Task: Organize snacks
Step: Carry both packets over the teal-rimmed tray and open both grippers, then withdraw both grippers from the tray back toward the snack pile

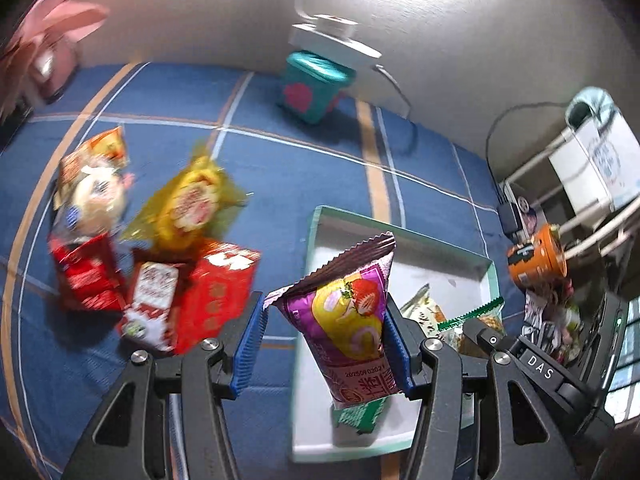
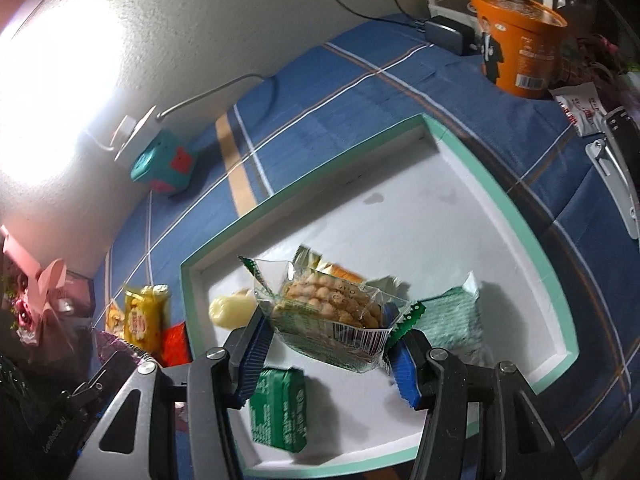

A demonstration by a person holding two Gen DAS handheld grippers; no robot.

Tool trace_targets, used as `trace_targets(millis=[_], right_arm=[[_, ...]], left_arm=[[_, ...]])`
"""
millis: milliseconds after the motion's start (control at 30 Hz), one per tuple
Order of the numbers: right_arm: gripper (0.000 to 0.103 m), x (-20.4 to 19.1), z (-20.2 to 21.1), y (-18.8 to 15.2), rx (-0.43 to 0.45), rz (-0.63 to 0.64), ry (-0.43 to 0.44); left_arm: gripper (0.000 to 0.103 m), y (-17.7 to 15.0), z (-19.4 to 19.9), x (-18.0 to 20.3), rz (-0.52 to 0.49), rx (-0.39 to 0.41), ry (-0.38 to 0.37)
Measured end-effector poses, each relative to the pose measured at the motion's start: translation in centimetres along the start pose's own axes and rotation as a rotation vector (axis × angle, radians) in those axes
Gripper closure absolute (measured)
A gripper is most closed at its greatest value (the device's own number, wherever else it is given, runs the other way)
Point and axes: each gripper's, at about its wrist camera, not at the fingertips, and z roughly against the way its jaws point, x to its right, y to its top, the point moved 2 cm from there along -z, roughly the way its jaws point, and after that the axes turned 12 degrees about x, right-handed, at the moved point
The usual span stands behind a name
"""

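Both grippers carry snacks above the tray (image 2: 500, 184) (lower centre): left gripper (image 1: 324, 344) clamps the purple packet (image 1: 344, 320), long axis upright; right gripper (image 2: 326, 356) grips the clear biscuit pack (image 2: 332, 316).

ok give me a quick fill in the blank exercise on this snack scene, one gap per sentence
1. The left gripper is shut on a ____ snack pack with a strawberry on it.
2. The right gripper holds a clear cracker pack above the white ____ with the mint-green rim.
3. The tall cup near the far edge of the blue cloth is ____.
4. The red boxes lie ____ the tray.

Missing words: purple; tray; orange; outside
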Motion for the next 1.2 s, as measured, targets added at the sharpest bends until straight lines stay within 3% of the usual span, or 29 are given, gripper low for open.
trace_targets(millis=[367, 733, 900, 1033, 1200], right_arm=[[0.045, 2.8, -1.3, 1.4, 0.026, -0.064, -0.053], [0.045, 3.7, -2.2, 1.8, 0.038, -0.062, -0.074], [0.042, 3.2, -2.3, 2.0, 0.030, -0.037, -0.069], [0.037, 2.9, -2.6, 2.0, 0.009, -0.017, -0.065], [0.028, 2.5, -2.8, 1.7, -0.017, 0.018, -0.068]], left_arm=[[0.046, -0.1, -3.1, 4.6, -0.123, 0.008, -0.039], [0.045, -0.7, -5.8, 7.0, -0.180, 0.001, -0.057], [0.029, -0.6, -5.7, 7.0, -0.187, 0.009, -0.057], [0.026, -0.1, -5.2, 6.7, -0.172, 0.014, -0.040], [0.016, 0.4, -5.0, 5.1, -0.169, -0.003, 0.085]])
